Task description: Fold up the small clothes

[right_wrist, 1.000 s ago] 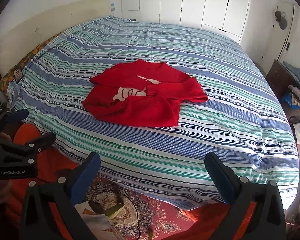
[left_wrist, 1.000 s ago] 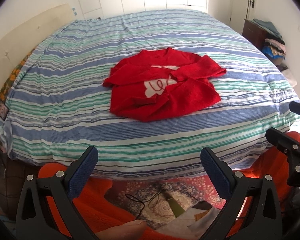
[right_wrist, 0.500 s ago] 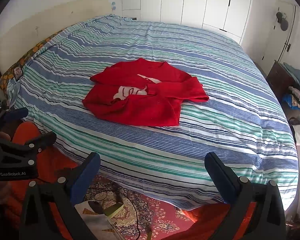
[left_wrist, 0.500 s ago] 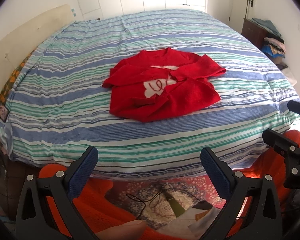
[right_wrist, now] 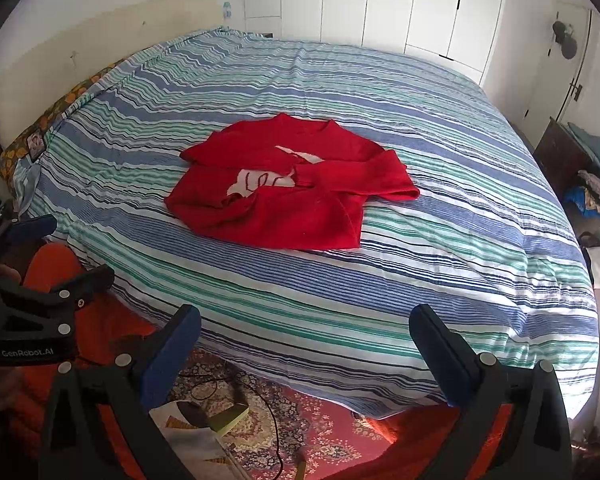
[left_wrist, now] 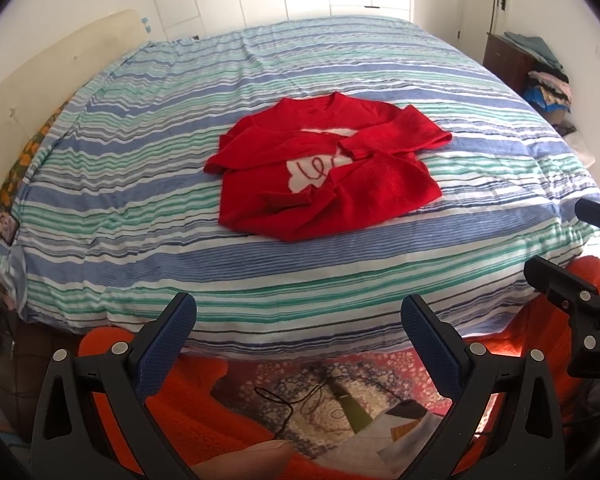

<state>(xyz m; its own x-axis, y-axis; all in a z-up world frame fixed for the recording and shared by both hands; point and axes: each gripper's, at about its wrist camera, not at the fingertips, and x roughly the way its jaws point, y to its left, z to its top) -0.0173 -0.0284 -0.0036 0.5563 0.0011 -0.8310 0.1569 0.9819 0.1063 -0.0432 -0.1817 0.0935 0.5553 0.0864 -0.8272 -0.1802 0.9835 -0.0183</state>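
I count one red sweater [left_wrist: 328, 176] on one striped bed [left_wrist: 140, 184], lying mid-mattress with both sleeves crossed over the chest so the white patch [left_wrist: 312, 170] only partly shows. Two grippers: left gripper [left_wrist: 299, 320] and right gripper [right_wrist: 305, 330], both with jaws wide apart, nothing between the blue pads [left_wrist: 168, 344], both held off the near edge of the bed and well apart from the sweater. Each also shows at the other camera's edge, cut off by the frame. Versus a second ago I see almost no change: sweater same shape and spot, jaws same spread, the cameras drifted only slightly. Below the bed edge I make out a patterned rug [right_wrist: 312, 420], a black cable [right_wrist: 276, 432] and some papers [right_wrist: 196, 436], partly hidden by the gripper bodies. The pile on the dresser [right_wrist: 560, 160] at right is probably clothes, too distorted to count.
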